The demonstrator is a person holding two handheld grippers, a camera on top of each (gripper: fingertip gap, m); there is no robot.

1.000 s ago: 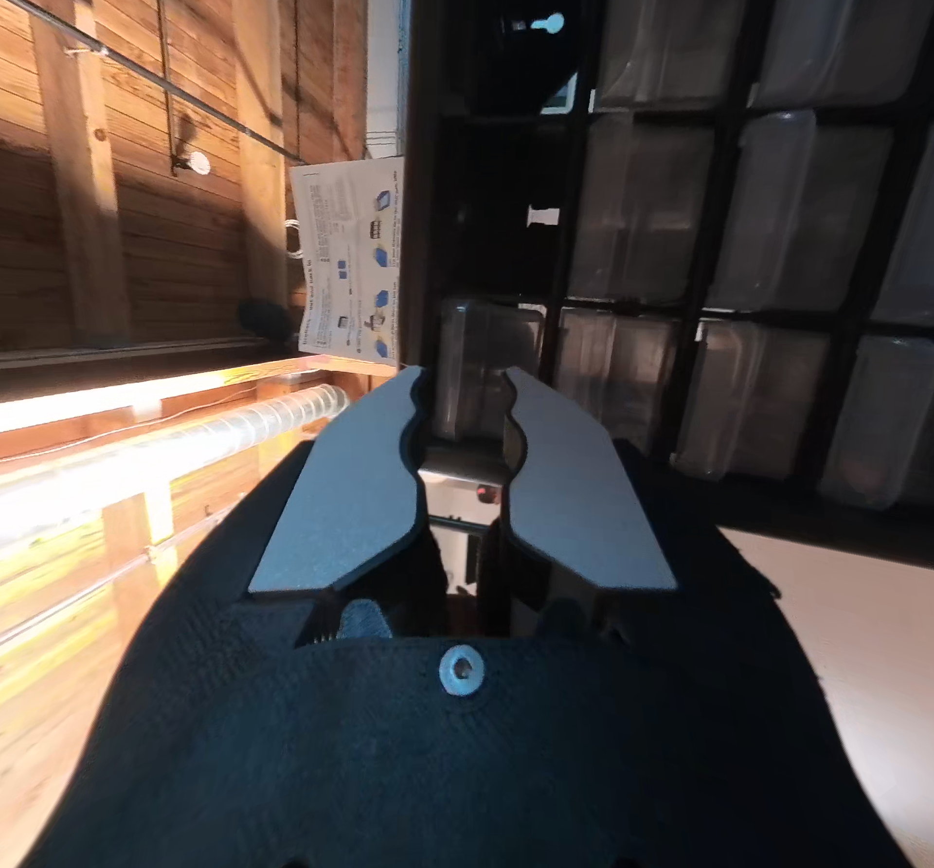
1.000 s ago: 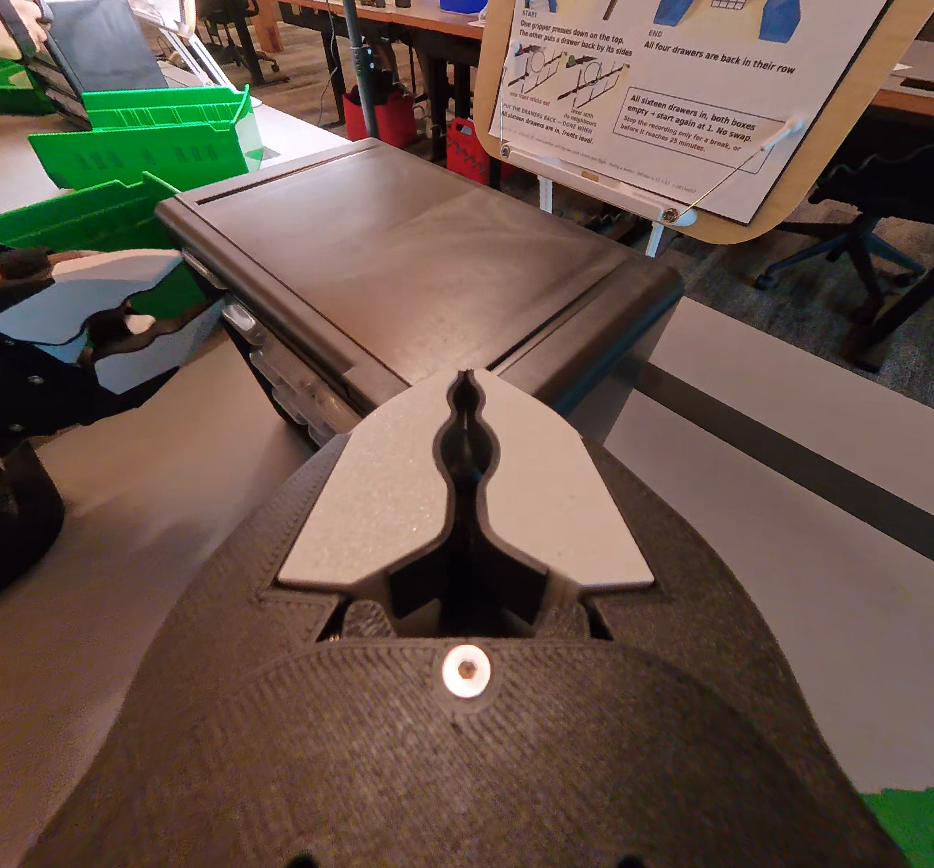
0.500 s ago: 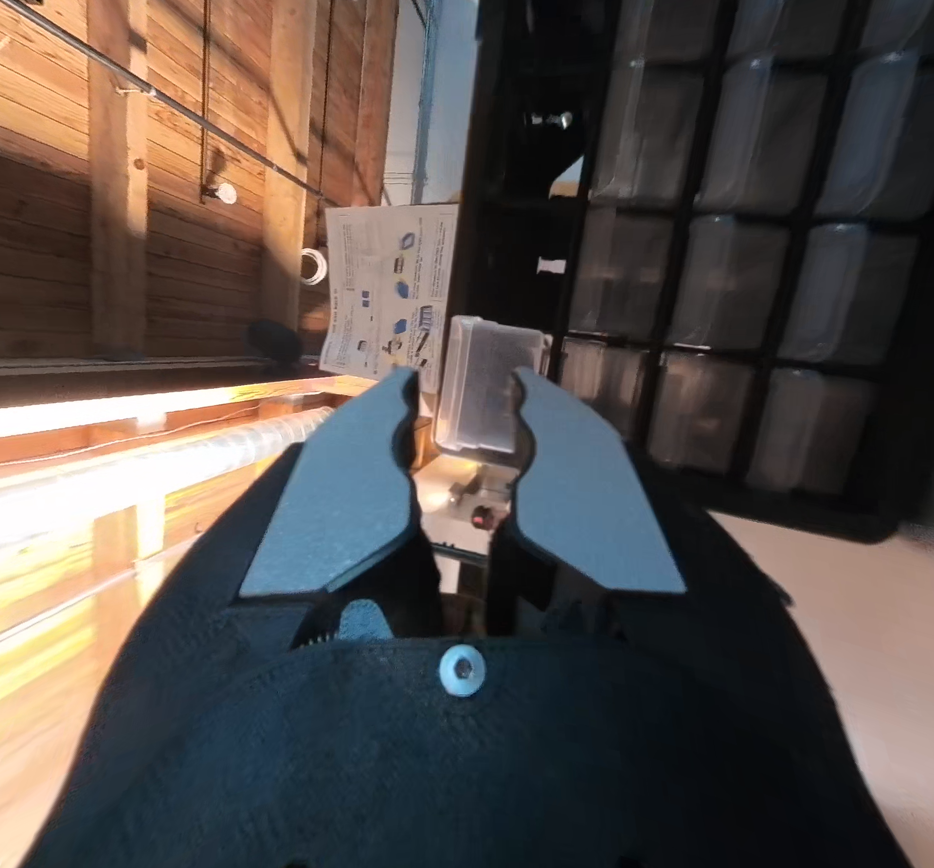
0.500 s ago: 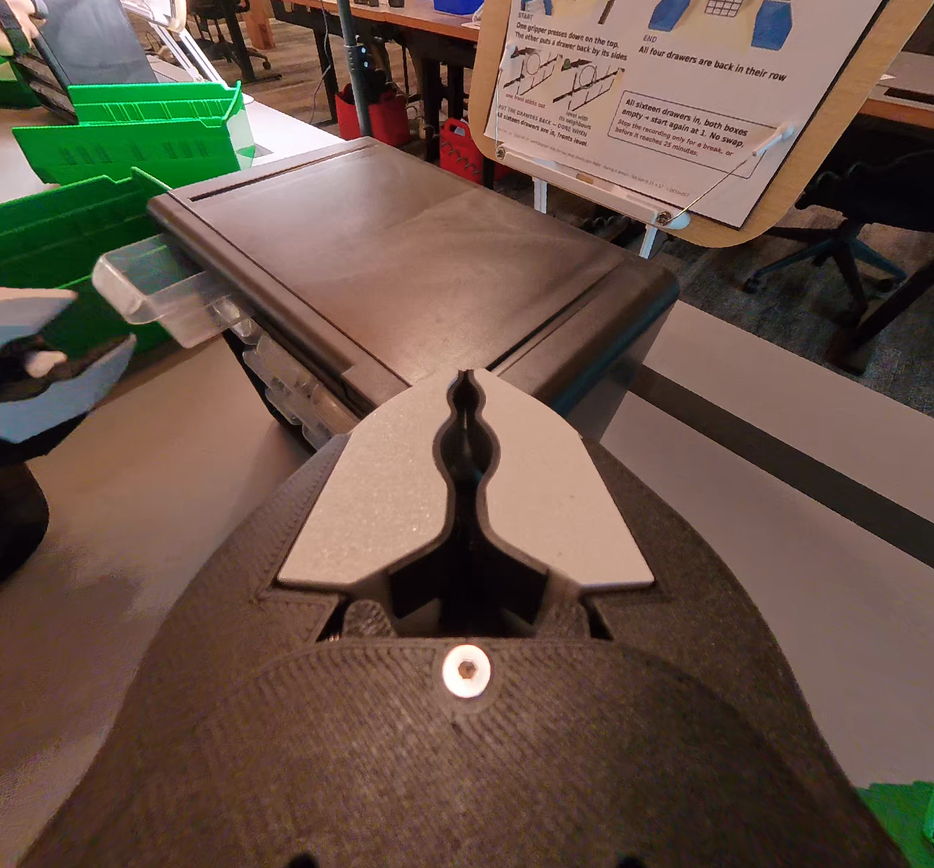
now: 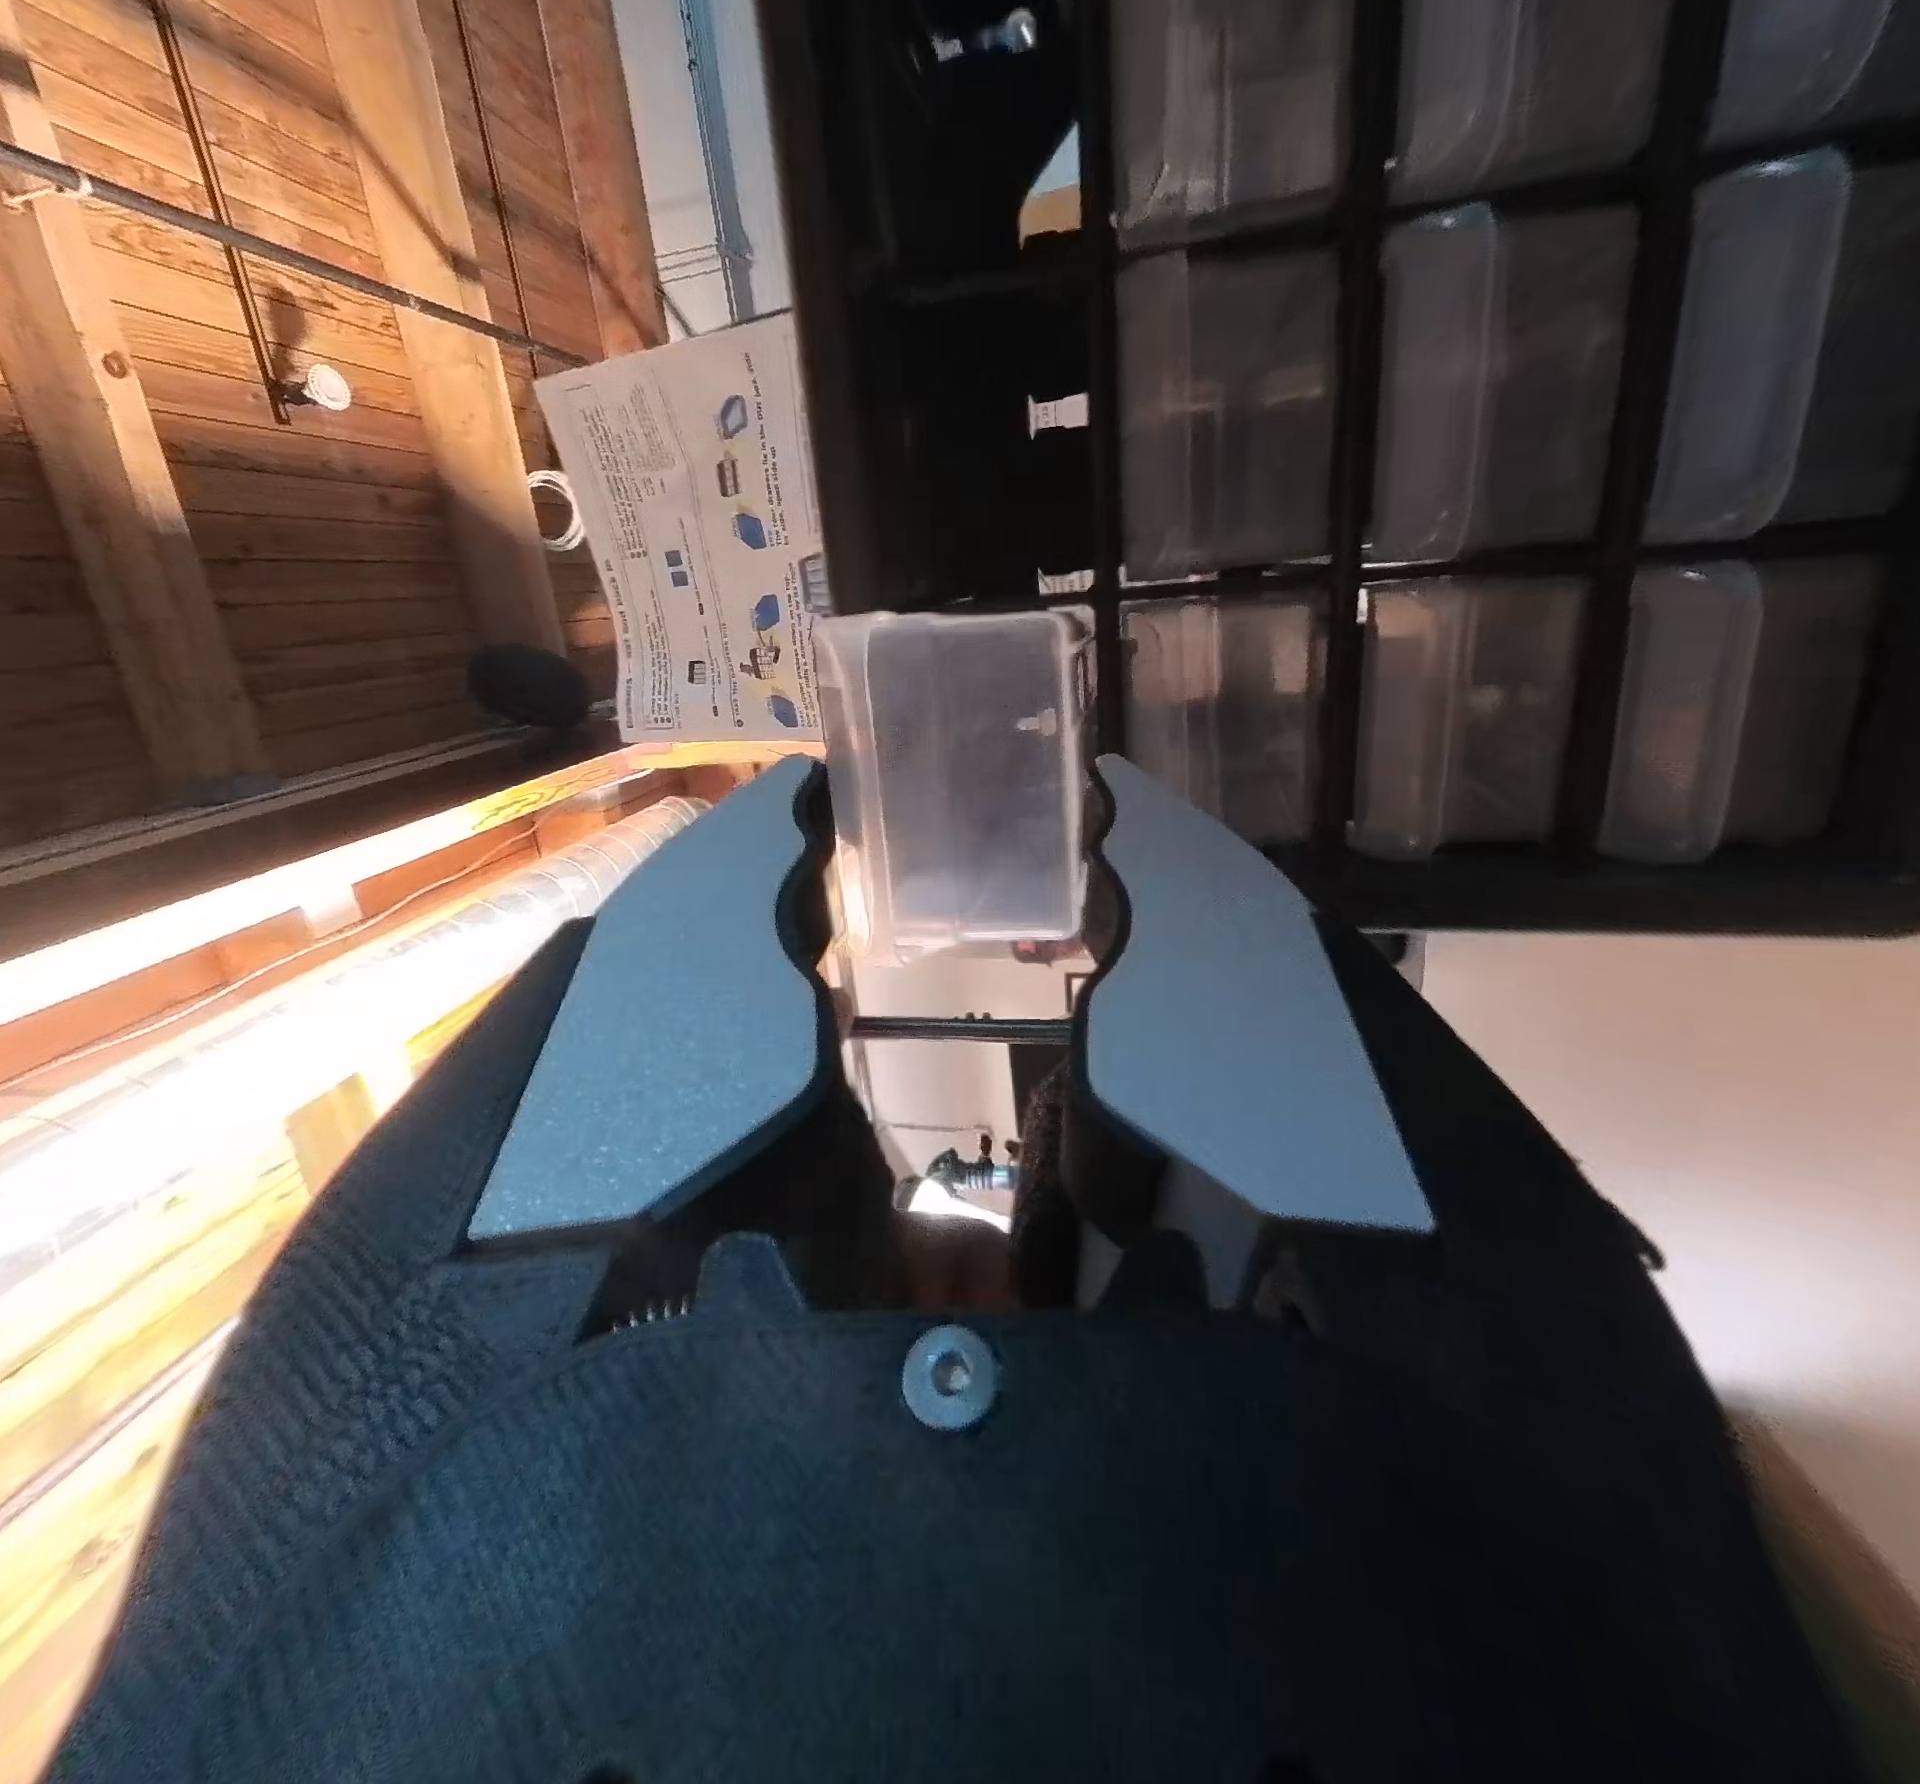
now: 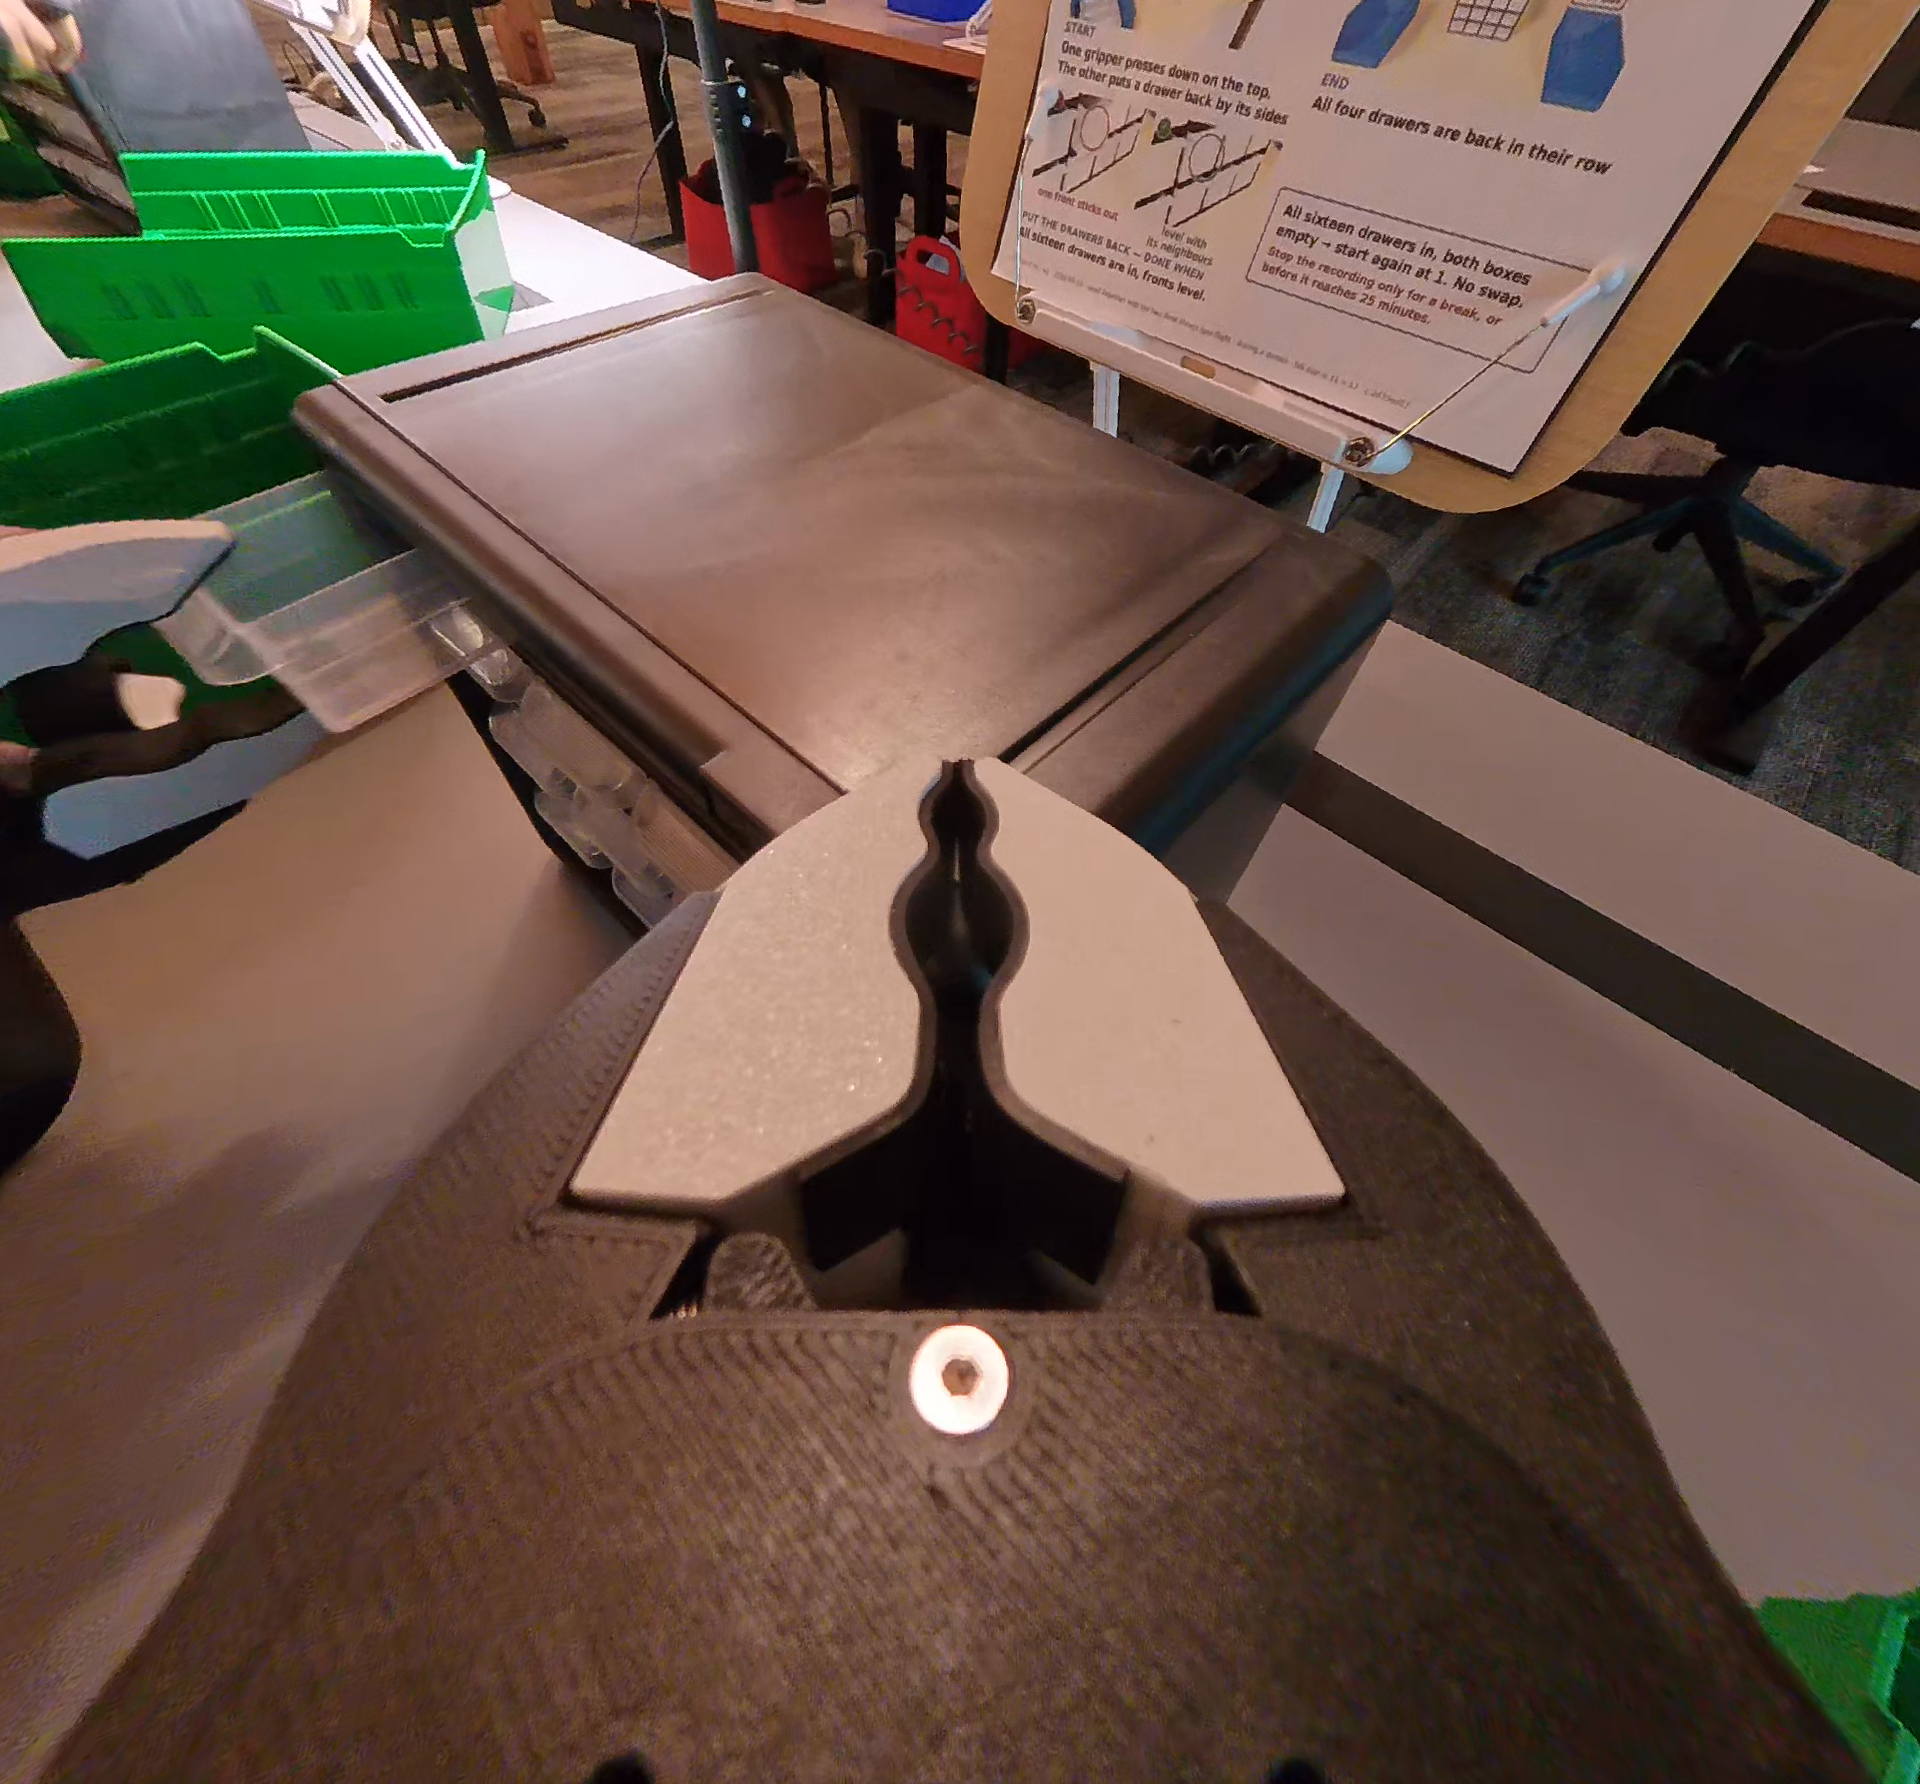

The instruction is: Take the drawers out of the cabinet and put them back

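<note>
The black cabinet [image 5: 1351, 280] holds rows of clear drawers [image 5: 1507, 404]; its near column has dark empty slots [image 5: 956, 384]. One clear drawer [image 5: 951, 695] sticks partway out of a slot in that column. My left gripper [image 5: 956, 789] is turned on its side and open, its fingers flanking the drawer's front end with a thin gap on each side. In the right wrist view the drawer [image 6: 332, 612] juts from the cabinet [image 6: 831, 508] between the left gripper's fingers [image 6: 104, 581]. My right gripper [image 6: 961, 778] is shut and empty, tips at the cabinet top's near corner.
Green bins [image 6: 260, 280] stand left of and behind the cabinet. An instruction board [image 6: 1403, 124] on a stand is behind it, also visible in the left wrist view [image 5: 696, 539]. The grey table [image 6: 1558, 955] has a dark stripe. Chairs and other tables lie beyond.
The drawer came partway out of its slot. My left gripper let go, drew back, then opened wider and moved up around the drawer's front end. The right gripper stayed put.
</note>
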